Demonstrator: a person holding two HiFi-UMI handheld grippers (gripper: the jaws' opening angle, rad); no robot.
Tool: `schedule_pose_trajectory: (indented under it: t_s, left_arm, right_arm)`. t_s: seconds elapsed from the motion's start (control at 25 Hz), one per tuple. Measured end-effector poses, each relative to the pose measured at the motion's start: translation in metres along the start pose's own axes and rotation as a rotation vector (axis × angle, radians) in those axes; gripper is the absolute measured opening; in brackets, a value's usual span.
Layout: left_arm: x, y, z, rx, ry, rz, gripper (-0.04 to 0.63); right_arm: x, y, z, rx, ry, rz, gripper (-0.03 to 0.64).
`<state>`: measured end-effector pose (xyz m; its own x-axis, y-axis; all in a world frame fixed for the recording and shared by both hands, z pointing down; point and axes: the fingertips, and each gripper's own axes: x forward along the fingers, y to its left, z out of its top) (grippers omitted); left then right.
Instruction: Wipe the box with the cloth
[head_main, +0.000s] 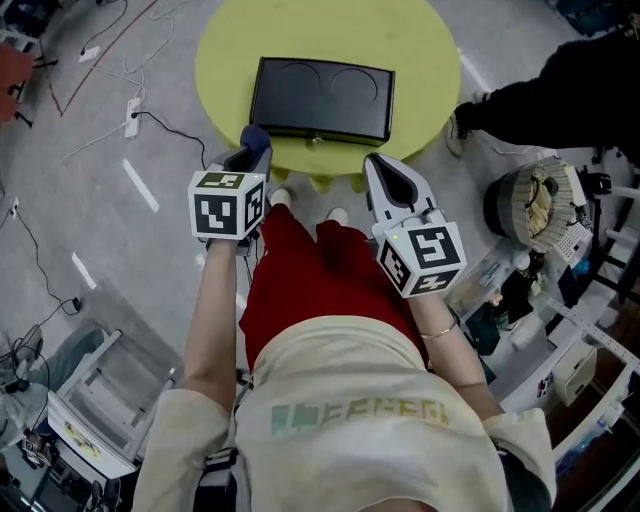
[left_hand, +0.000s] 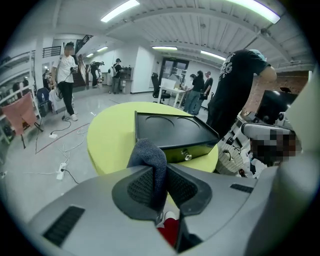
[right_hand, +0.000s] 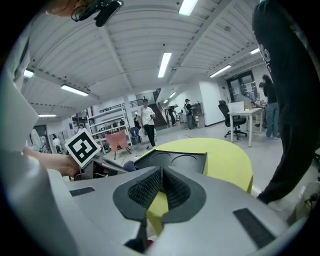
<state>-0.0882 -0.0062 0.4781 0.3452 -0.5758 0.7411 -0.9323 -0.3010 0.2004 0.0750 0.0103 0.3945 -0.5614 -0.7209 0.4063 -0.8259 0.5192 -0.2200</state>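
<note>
One blue-grey cloth (left_hand: 149, 157) is pinched between the left gripper's (left_hand: 159, 176) jaws, its fold poking out just short of the black box (head_main: 322, 98). That box lies near the round yellow table's (head_main: 225, 50) near edge. The right gripper (right_hand: 161, 175) hovers alongside, jaws pressed together on nothing.

You held both grippers out in front of you, your left forearm (head_main: 205, 330) and right forearm (head_main: 452, 345) stretched forward, roughly parallel. Your left gripper (head_main: 255, 152) had its jaws pressed on a fold of the cloth (left_hand: 148, 154), which stuck up past their tips. Your right gripper (head_main: 377, 165), level with the left and apart from it, had its jaws closed together, nothing between them.
</note>
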Motion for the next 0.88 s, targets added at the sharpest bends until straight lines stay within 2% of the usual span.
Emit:
schedule_pose_trajectory:
  t_s: [0.44, 0.88]
  left_arm:
    - [0.030, -0.069, 0.006, 0.075, 0.042, -0.093, 0.064]
    - [0.054, -0.145, 0.014, 0.127, 0.073, -0.245, 0.064]
  right_arm:
    - [-0.030, -0.042, -0.025, 0.070, 0.011, -0.068, 0.038]
    - [-0.048, -0.067, -0.032, 0.119, -0.004, -0.127, 0.038]
